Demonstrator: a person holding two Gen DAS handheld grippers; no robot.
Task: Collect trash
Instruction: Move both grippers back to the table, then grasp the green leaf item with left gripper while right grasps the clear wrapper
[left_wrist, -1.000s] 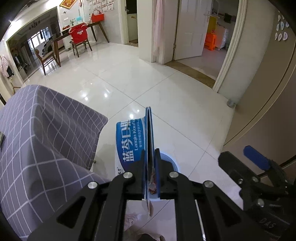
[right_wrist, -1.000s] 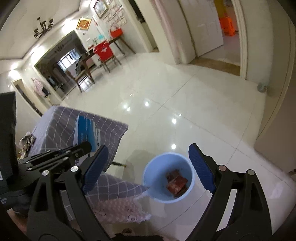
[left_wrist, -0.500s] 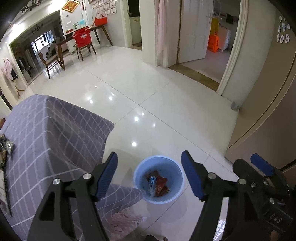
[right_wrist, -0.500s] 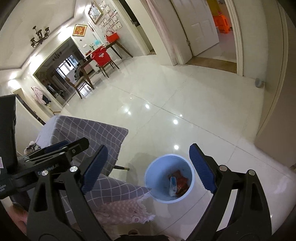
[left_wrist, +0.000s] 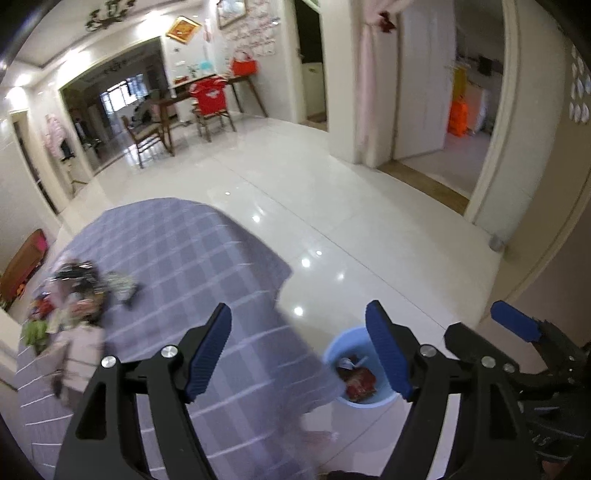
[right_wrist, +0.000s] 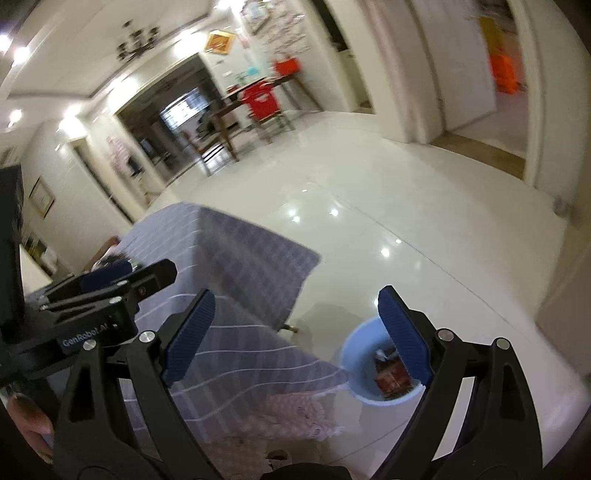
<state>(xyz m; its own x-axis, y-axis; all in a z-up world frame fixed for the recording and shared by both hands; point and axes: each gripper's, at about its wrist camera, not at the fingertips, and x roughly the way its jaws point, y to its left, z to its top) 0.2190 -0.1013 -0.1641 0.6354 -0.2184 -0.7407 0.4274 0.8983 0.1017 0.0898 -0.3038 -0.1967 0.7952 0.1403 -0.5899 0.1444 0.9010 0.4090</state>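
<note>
Crumpled wrappers (left_wrist: 79, 295) lie on the checked surface (left_wrist: 192, 251) up-left of the left claw (left_wrist: 297, 352) — its jaws just opened wide and empty — nearer than the empty, wide right claw (right_wrist: 295, 334).

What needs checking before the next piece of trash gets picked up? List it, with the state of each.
1. Left gripper empty: ok, its jaws have just been opening and nothing is between them.
2. Right gripper open and empty: ok.
3. Blue bin upright on the floor: ok.
4. Wrappers inside the bin: ok.
5. Trash pile left on the checked tablecloth: ok.
6. Which piece to grab first: cannot tell, pile blurred.
</note>
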